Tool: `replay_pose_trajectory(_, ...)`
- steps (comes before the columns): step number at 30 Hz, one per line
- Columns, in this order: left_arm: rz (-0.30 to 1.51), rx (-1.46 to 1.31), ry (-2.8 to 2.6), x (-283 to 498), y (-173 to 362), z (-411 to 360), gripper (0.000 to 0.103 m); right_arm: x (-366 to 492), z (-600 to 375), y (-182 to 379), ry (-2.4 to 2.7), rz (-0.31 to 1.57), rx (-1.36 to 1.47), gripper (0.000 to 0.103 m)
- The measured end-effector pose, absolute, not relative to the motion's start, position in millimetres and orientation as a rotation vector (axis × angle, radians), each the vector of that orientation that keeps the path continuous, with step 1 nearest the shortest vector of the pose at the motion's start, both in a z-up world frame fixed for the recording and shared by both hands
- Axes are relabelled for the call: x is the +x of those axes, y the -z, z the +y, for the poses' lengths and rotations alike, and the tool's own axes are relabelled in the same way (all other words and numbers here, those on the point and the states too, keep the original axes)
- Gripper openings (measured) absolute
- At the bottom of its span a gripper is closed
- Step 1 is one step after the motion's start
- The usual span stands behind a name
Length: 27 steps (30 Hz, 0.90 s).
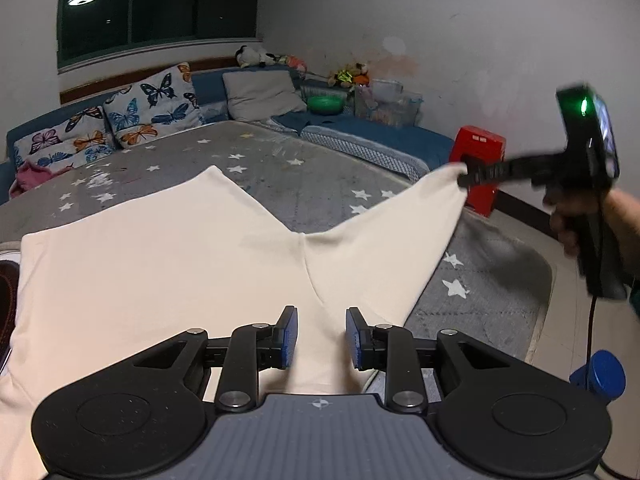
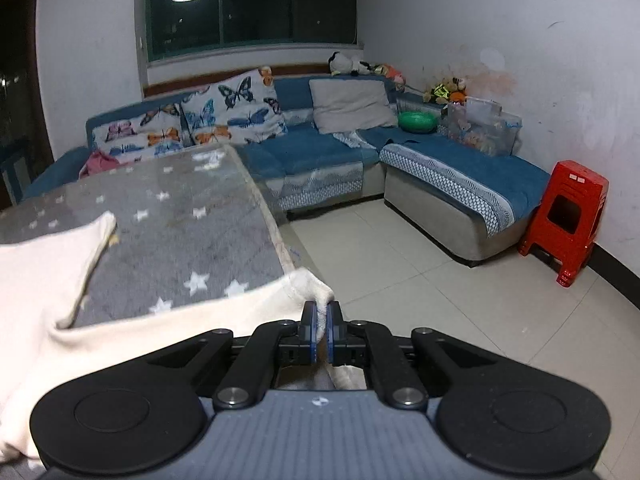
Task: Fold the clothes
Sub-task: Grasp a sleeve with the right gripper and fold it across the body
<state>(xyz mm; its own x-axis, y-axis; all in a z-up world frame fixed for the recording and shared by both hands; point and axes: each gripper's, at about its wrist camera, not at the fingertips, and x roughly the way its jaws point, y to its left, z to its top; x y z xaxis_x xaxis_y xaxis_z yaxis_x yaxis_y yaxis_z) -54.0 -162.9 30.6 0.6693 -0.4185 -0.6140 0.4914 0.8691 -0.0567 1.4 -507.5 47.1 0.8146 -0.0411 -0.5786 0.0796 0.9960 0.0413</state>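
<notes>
A cream pair of shorts (image 1: 160, 264) lies spread on the grey star-patterned table (image 1: 304, 184). My left gripper (image 1: 321, 338) is open, its blue pads on either side of the cloth near the crotch seam. My right gripper (image 2: 321, 330) is shut on the hem of the right leg (image 2: 308, 284) and holds it lifted off the table's right edge. It also shows in the left wrist view (image 1: 464, 178), pulling that leg (image 1: 400, 224) out to the right. The other leg (image 2: 52, 248) lies flat on the table.
A blue corner sofa (image 2: 440, 160) with butterfly cushions (image 2: 224, 116) stands beyond the table. A red plastic stool (image 2: 568, 216) stands by the right wall. Tiled floor (image 2: 420, 280) lies to the table's right. A blue round object (image 1: 604, 372) sits low at right.
</notes>
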Motion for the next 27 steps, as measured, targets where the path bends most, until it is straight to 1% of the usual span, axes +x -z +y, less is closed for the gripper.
replay_pose_trajectory(6, 0.668, 0.136, 0.519, -54, -20, -172, 0.029, -2, -492, -94, -0.025, 0.525, 0.044, 0.004)
replay_pose_trajectory(8, 0.666, 0.119, 0.524, -54, -24, -169, 0.032, -4, -480, -111, -0.078, 0.495, 0.032, 0.004)
replay_pose_trajectory(10, 0.653, 0.105, 0.519, -58, -29, -162, 0.039, -6, -463, -128, -0.140, 0.466, 0.014, 0.004)
replay_pose_trajectory(16, 0.614, 0.060, 0.450, -68, -45, -126, 0.041, -16, -402, -169, -0.342, 0.394, -0.058, 0.004)
replay_pose_trajectory(23, 0.592, -0.023, 0.289, -84, -52, -60, 0.041, -25, -313, -179, -0.585, 0.389, -0.142, 0.004)
replay_pose_trajectory(27, 0.596, -0.072, 0.197, -95, -50, -24, 0.041, -34, -265, -165, -0.691, 0.433, -0.184, 0.004)
